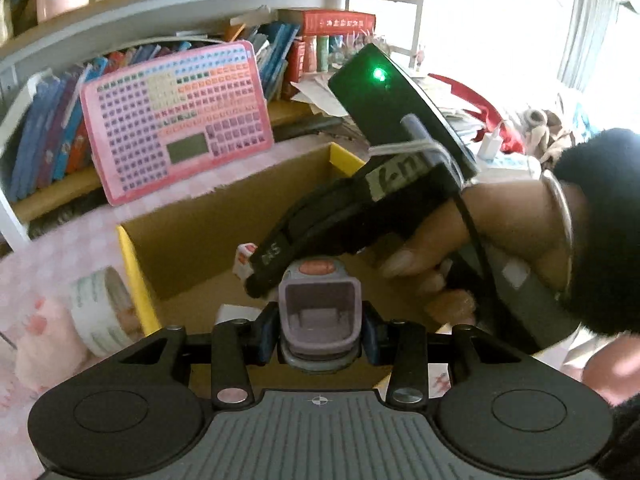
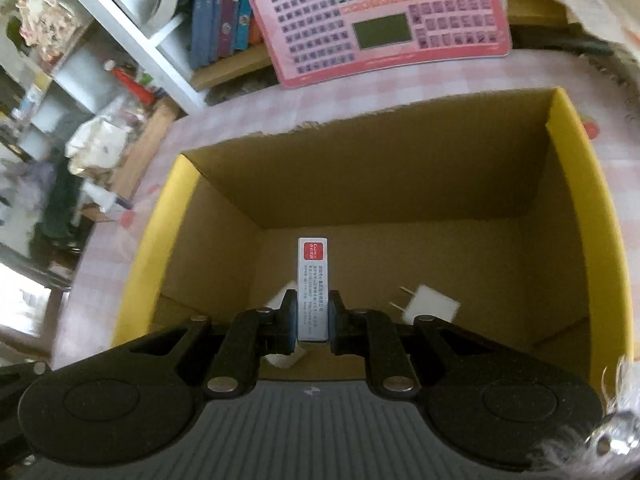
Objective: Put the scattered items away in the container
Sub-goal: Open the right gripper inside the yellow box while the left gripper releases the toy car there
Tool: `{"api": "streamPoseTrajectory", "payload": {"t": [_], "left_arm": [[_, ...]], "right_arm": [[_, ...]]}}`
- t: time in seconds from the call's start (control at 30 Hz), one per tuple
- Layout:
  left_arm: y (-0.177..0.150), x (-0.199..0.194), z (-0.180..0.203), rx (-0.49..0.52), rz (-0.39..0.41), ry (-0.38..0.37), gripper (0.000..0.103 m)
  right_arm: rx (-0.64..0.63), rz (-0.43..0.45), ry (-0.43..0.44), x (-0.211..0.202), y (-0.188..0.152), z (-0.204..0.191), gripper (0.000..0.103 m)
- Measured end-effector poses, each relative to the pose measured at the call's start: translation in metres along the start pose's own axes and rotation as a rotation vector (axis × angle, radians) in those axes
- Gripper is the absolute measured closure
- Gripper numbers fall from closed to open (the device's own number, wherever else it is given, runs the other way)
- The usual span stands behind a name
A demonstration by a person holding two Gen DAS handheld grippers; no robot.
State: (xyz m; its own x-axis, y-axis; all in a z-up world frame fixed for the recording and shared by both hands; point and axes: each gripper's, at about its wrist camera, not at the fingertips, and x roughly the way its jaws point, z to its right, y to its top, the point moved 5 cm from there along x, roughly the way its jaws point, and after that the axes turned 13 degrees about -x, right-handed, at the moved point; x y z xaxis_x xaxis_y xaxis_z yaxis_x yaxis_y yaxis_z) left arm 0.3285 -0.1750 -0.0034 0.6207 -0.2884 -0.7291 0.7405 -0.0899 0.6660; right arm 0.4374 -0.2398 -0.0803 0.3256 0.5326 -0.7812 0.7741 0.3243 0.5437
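Both grippers [image 1: 318, 334] [image 2: 313, 320] tilted over box [image 2: 580, 184]

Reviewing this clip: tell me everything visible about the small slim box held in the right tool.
The slim box is a narrow, whitish-grey rectangular carton, seemingly card, with a red label near its far end and fine print along its length. The right tool is shut on its near end, pads on both long sides. It points forward over the open cardboard box, above the floor where a white plug lies.
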Motion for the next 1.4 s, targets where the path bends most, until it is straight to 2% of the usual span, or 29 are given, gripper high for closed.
{"api": "streamPoseTrajectory", "payload": {"t": [0.1, 0.27, 0.43, 0.53, 0.63, 0.7, 0.77, 0.8, 0.87, 1.0, 1.17, 1.3, 1.4], "left_arm": [[-0.001, 0.018, -0.009, -0.029, -0.073, 0.053, 0.063], [-0.006, 0.035, -0.014, -0.050, -0.136, 0.013, 0.065], [-0.005, 0.040, -0.021, -0.072, -0.146, 0.004, 0.065], [-0.008, 0.043, -0.021, -0.076, -0.146, 0.009, 0.061], [-0.009, 0.046, -0.017, -0.072, -0.139, 0.016, 0.057], [-0.011, 0.045, -0.013, -0.058, -0.125, 0.022, 0.052], [-0.013, 0.043, -0.009, -0.042, -0.105, 0.032, 0.043], [-0.014, 0.040, -0.008, -0.034, -0.089, 0.044, 0.036], [-0.014, 0.033, -0.008, -0.016, -0.055, 0.061, 0.028], [-0.016, 0.014, -0.012, -0.022, 0.022, 0.091, 0.021], [-0.021, -0.012, -0.023, -0.085, 0.123, 0.135, 0.017], [-0.030, -0.032, -0.031, -0.111, 0.187, 0.237, 0.011], [-0.035, -0.043, -0.038, -0.145, 0.205, 0.270, 0.010]], "right_arm": [[-0.020, -0.002, -0.012, 0.004, 0.007, 0.003, 0.089], [0.008, -0.046, 0.009, 0.021, 0.010, 0.007, 0.089], [0.067, -0.085, 0.037, 0.033, 0.006, 0.012, 0.089], [0.072, -0.083, 0.035, 0.032, 0.006, 0.012, 0.084], [0.068, -0.066, 0.028, 0.030, 0.009, 0.011, 0.067], [0.064, -0.054, 0.014, 0.027, 0.010, 0.011, 0.051], [0.076, -0.038, 0.017, 0.024, 0.010, 0.012, 0.031], [0.084, -0.030, 0.020, 0.021, 0.010, 0.012, 0.028], [0.074, -0.011, 0.017, 0.016, 0.010, 0.010, 0.027], [0.043, 0.047, -0.006, -0.001, 0.011, 0.006, 0.024], [0.010, 0.110, -0.033, -0.022, 0.006, -0.003, 0.022], [-0.050, 0.169, -0.087, -0.041, 0.000, -0.016, 0.022], [-0.112, 0.233, -0.137, -0.058, -0.007, -0.030, 0.021]]}}
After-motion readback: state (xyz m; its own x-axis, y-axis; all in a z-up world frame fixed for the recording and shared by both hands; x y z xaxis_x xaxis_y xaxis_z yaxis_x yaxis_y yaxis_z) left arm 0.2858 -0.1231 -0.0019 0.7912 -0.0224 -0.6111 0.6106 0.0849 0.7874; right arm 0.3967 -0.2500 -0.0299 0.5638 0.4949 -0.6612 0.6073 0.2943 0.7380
